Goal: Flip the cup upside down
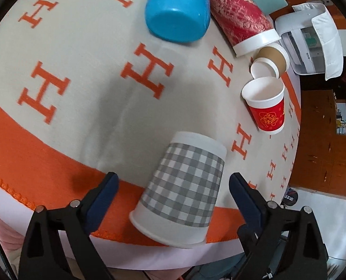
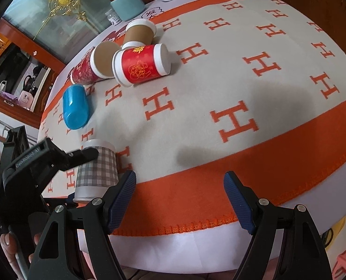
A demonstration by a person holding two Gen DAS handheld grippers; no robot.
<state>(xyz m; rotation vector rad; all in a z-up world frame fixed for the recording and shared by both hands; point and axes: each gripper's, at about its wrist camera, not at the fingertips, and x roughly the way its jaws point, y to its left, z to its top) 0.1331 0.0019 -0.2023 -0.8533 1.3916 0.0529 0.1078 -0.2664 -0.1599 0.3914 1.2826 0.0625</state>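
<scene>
A grey-checked paper cup [image 1: 184, 186] stands near the table's front edge, rim towards me, between the spread fingers of my left gripper [image 1: 173, 186]. The fingers do not touch it. In the right wrist view the same cup [image 2: 98, 170] shows at lower left with the left gripper [image 2: 56, 161] around it. My right gripper [image 2: 180, 186] is open and empty over the orange border of the cloth.
A blue cup [image 1: 177, 7] lies on its side, with a tall red cup [image 1: 240, 16], a brown cup [image 1: 273, 58] and a small red cup [image 1: 266, 107] beyond. The orange-and-cream H cloth [image 2: 219, 81] covers the table. A white appliance [image 1: 310, 37] stands at the back.
</scene>
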